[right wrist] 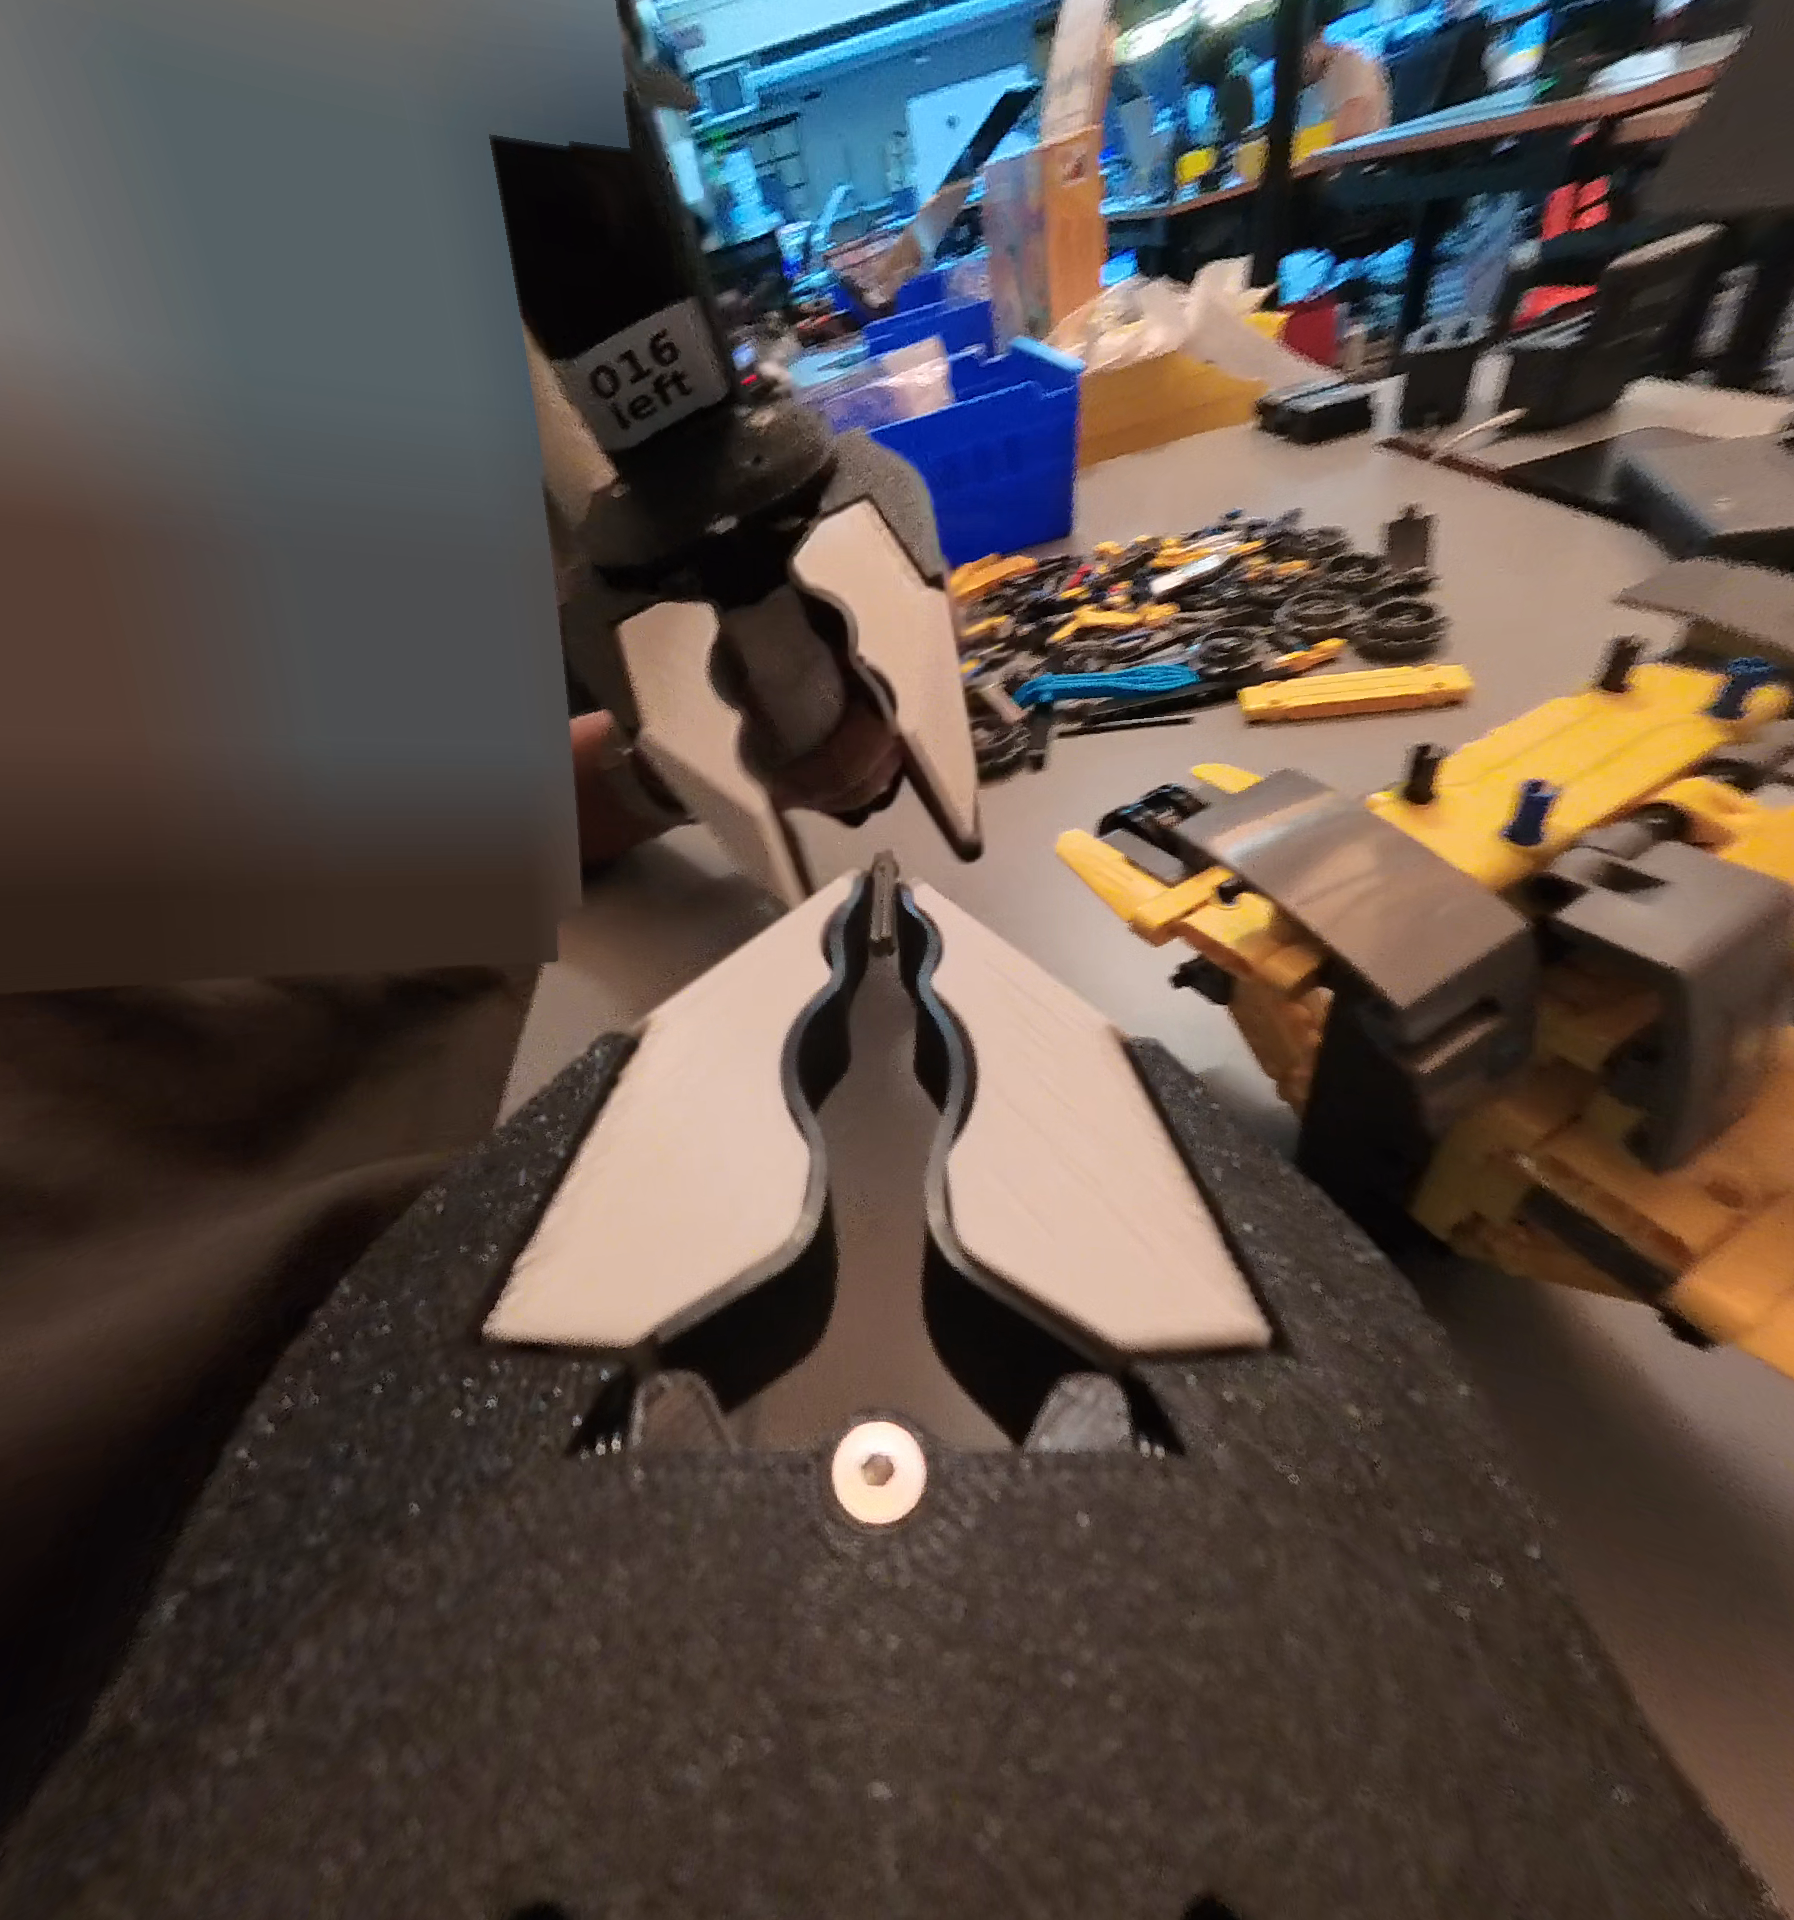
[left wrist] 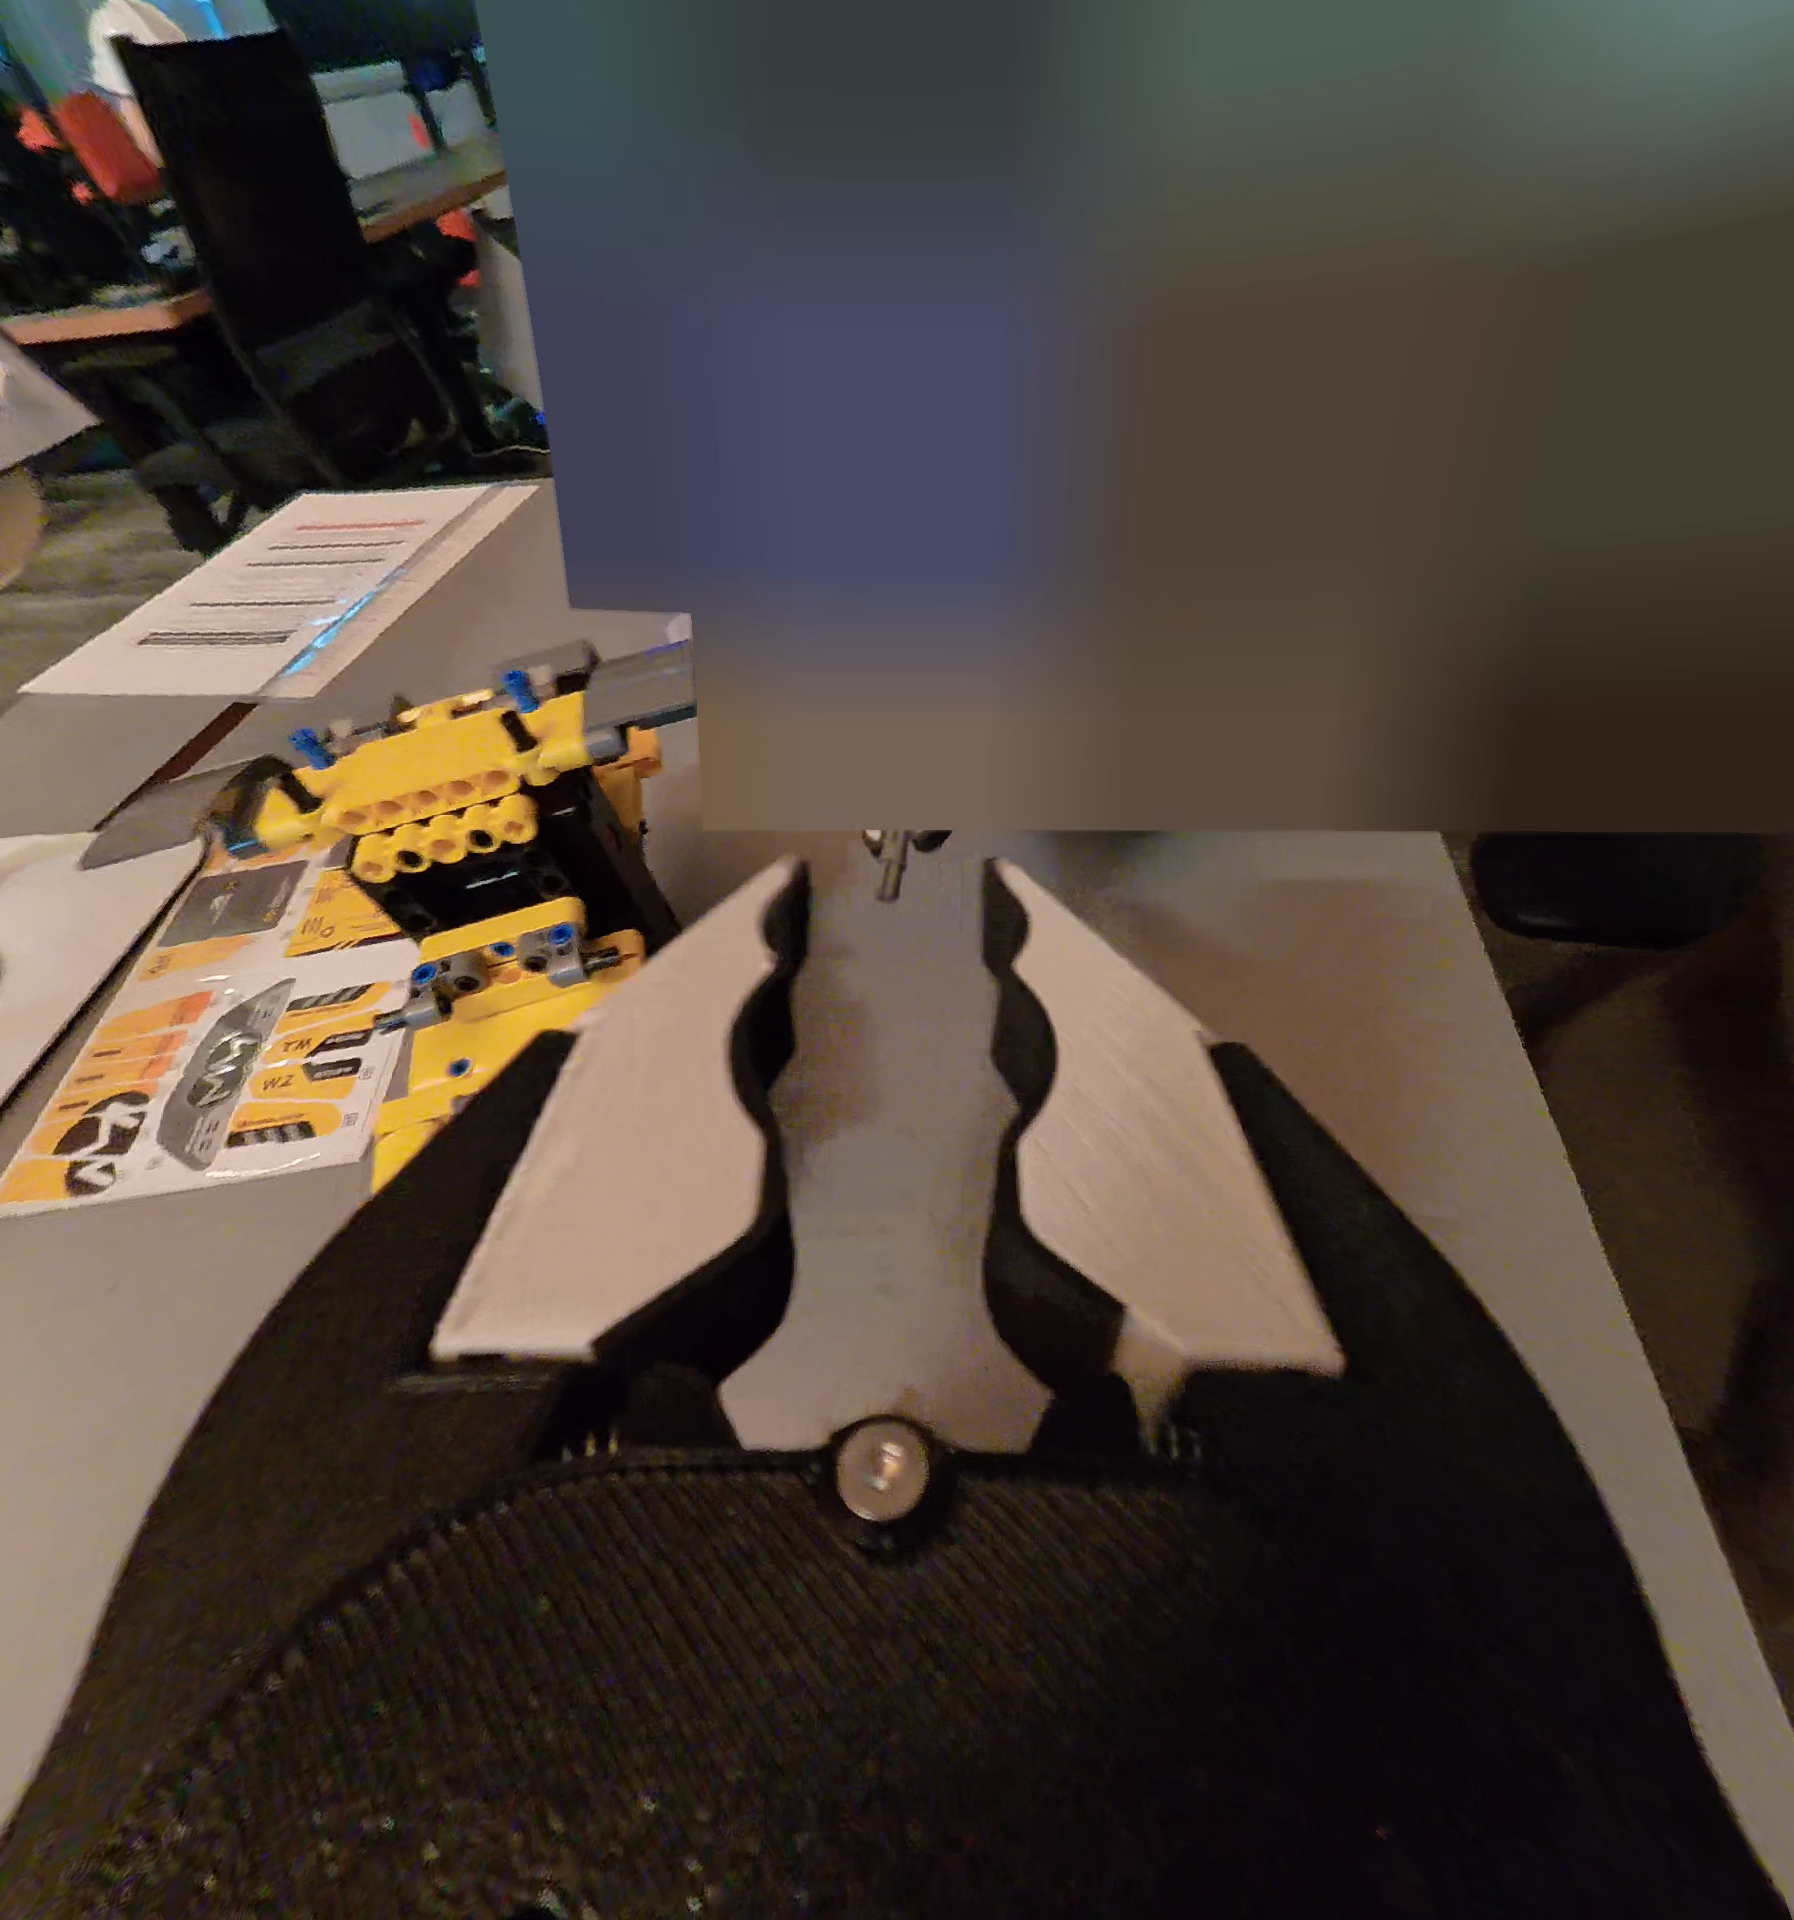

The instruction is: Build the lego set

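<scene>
Two grippers meet over the grey table [right wrist: 1132, 862]. The right gripper [right wrist: 882, 914] is pinched on a small dark pin [right wrist: 882, 902], near the table's near-left edge. The left gripper [left wrist: 898, 868], fingers apart and empty, hangs just beyond the pin. A yellow brick model [right wrist: 1495, 997] lies right, loose parts [right wrist: 1184, 613] farther off. The pin is gripped only at its end, so a nudge from the left fingertips could twist it free.
</scene>
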`<action>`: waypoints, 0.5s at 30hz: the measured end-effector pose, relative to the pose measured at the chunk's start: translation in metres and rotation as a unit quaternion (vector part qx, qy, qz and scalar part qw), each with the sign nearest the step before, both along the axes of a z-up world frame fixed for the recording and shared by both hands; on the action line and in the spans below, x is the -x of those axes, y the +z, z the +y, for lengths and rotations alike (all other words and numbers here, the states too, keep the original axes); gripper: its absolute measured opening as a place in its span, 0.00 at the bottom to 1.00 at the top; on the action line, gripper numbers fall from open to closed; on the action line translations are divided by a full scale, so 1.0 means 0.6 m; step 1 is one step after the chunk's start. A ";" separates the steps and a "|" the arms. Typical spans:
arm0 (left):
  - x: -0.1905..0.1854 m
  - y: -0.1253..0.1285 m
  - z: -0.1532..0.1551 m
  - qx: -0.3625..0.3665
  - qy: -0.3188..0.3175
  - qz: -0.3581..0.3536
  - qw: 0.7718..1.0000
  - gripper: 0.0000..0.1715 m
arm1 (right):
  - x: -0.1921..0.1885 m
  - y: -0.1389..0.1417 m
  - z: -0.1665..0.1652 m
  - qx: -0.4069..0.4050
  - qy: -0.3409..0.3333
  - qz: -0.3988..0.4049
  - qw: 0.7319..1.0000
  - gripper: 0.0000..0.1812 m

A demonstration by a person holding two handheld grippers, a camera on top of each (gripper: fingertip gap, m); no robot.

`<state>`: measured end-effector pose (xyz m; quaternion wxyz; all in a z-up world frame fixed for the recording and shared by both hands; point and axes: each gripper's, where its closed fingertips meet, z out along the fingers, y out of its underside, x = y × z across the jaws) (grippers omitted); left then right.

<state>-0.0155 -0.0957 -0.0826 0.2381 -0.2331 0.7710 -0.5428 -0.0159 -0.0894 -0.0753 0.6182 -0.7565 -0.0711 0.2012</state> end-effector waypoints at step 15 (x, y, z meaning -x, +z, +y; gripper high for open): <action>-0.159 -0.028 0.071 -0.014 0.144 0.169 0.975 0.51 | -0.125 -0.033 -0.014 0.009 -0.382 -0.188 0.905 0.02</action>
